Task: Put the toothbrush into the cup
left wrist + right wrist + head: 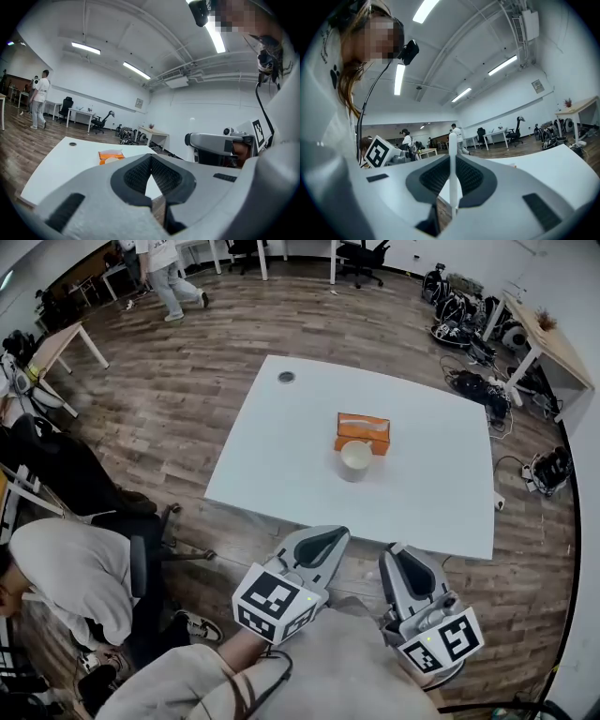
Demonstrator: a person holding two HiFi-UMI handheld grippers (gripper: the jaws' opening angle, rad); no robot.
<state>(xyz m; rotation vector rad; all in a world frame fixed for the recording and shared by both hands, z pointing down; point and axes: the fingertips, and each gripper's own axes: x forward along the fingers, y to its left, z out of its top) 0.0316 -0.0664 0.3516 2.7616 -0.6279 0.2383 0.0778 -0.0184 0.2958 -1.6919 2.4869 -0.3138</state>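
Note:
A cream cup (355, 459) stands near the middle of the white table (272, 446), just in front of an orange tissue pack (363, 430). Both grippers are held close to my body, short of the table's near edge. My right gripper (399, 556) is shut on a thin white toothbrush (452, 173), which stands upright between its jaws in the right gripper view. The toothbrush does not show in the head view. My left gripper (325, 538) is shut with nothing in it; its jaws (151, 163) meet at the tip. In the left gripper view the cup (108, 161) peeks out behind the jaws.
A small dark disc (286, 377) lies at the table's far left corner. A person sits hunched at my left (66, 568), another walks at the far end (169, 273). Cables and gear (469, 381) lie on the wood floor to the right, beside a desk (553, 338).

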